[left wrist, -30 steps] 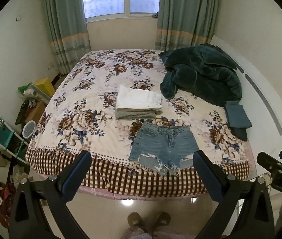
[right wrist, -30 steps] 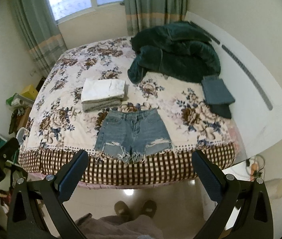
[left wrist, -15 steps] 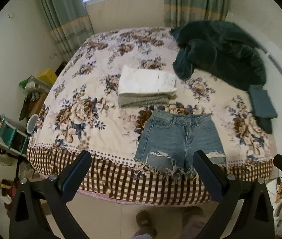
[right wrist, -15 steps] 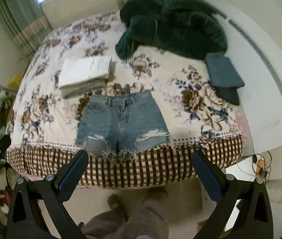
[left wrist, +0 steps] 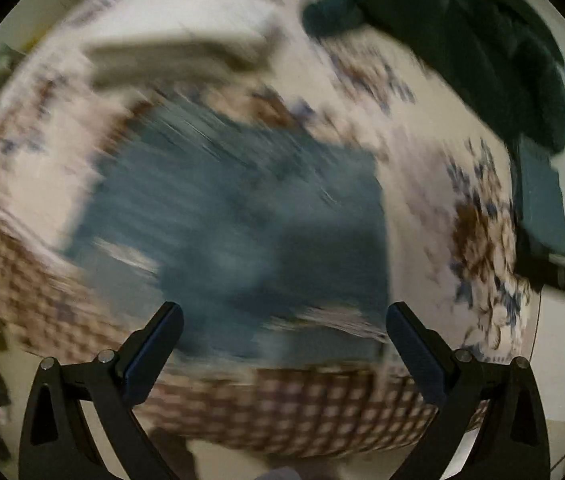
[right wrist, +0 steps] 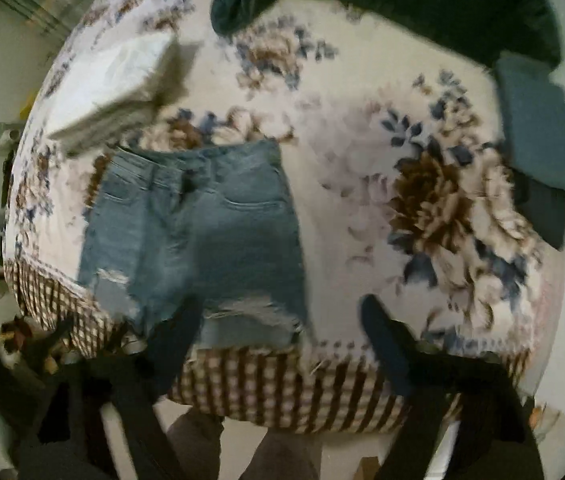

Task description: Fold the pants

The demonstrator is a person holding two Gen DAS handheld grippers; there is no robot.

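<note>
A pair of frayed blue denim shorts (right wrist: 198, 232) lies flat near the foot edge of a floral bedspread (right wrist: 362, 152), waistband toward the far side. In the left wrist view the shorts (left wrist: 242, 220) are blurred and fill the middle. My left gripper (left wrist: 282, 340) is open and empty, just above the shorts' hem. My right gripper (right wrist: 278, 332) is open and empty, over the hem of the shorts' right leg at the bed edge.
A stack of folded white and grey clothes (right wrist: 122, 84) lies beyond the shorts on the left. A dark green blanket (right wrist: 402, 0) is heaped at the far right, with folded blue items (right wrist: 538, 128) beside it. A brown checked bed skirt (right wrist: 282, 388) hangs at the edge.
Both grippers have moved forward and down toward the bed, so the shorts look much larger. Both views are motion-blurred. Jaws stayed open.
</note>
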